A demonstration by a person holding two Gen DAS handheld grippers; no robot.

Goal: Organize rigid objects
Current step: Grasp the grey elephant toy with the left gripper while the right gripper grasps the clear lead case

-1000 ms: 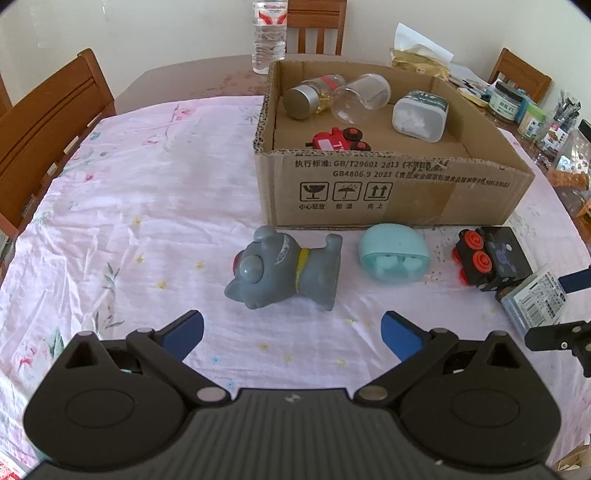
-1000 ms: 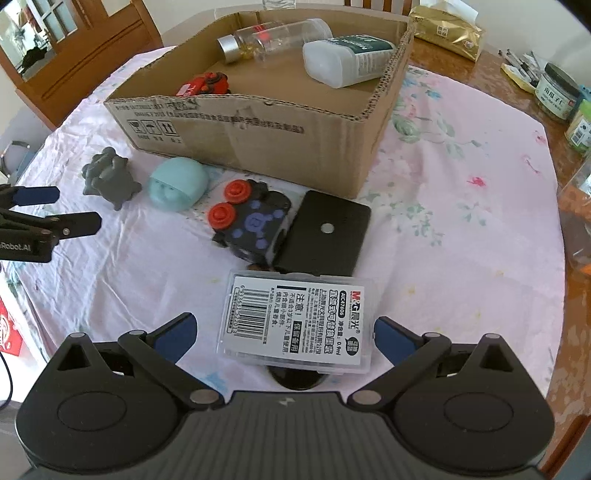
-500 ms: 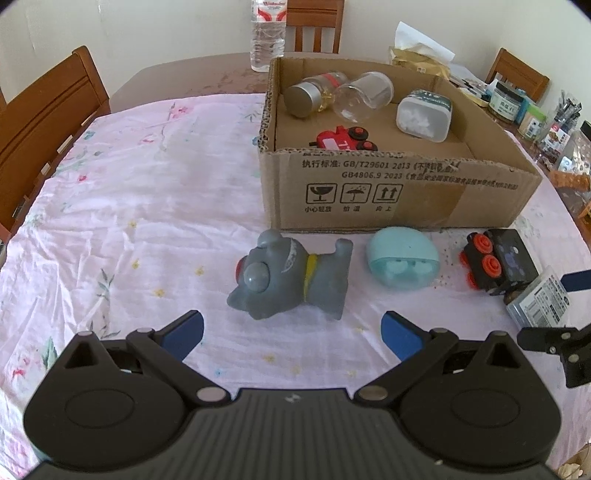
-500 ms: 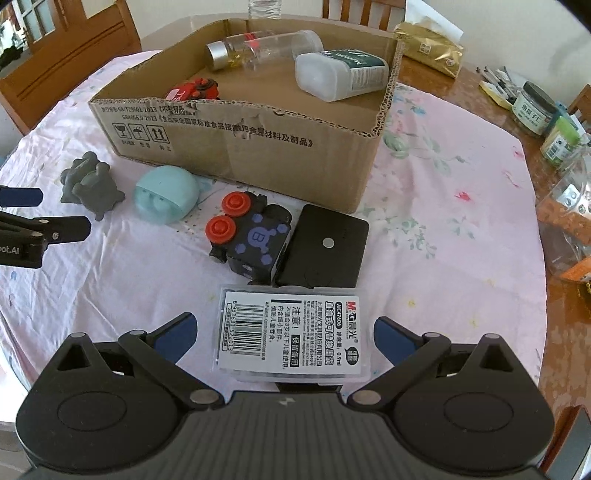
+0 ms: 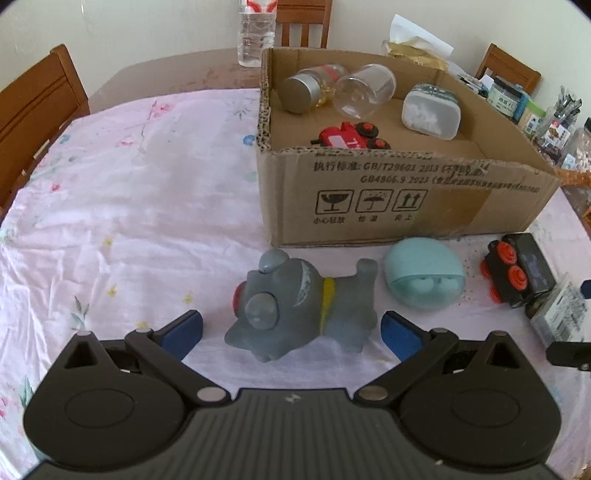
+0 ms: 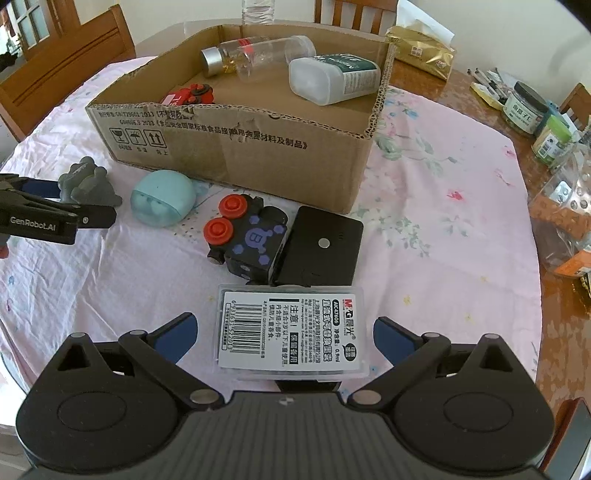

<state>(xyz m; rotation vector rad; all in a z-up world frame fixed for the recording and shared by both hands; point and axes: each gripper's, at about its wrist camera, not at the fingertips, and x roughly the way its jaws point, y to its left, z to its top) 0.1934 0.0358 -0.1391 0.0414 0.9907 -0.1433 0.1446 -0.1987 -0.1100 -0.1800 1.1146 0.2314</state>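
The left tool [image 5: 291, 330] is spread wide, with its blue fingers [image 5: 183, 330] on each side of a gray toy dog [image 5: 295, 306]. The dog lies on its side on the pink flowered cloth [image 5: 129, 221] that covers the counter. The fingers are close to the dog, but I cannot tell if they touch it.

The right tool [image 6: 282, 338] is spread wide too. A clear flat case with a white barcode label [image 6: 291, 334] lies between its fingers, with a gap on each side. The case rests partly on a black thing under it.

Just past the case sit a black toy block with two red knobs [image 6: 245, 230] and a flat black box [image 6: 321, 247], side by side and touching. To the left of the block is a round light blue toy [image 6: 162, 197], and the gray dog is left of that one. All of these lie just in front of the box.

Behind them stands a big open cardboard box [image 6: 236, 147] with printed words on its front wall. Inside it are a red toy car [image 6: 188, 96], a clear bottle with a silver cap [image 6: 255, 55] lying down, and a white tub with a green label [image 6: 332, 79] on its side.

Farther back, past the box, a water bottle [image 5: 256, 33] stands on the bare counter. Wooden chairs [image 5: 33, 107] stand around it. Jars [image 6: 524, 109] and packets sit at the right edge.
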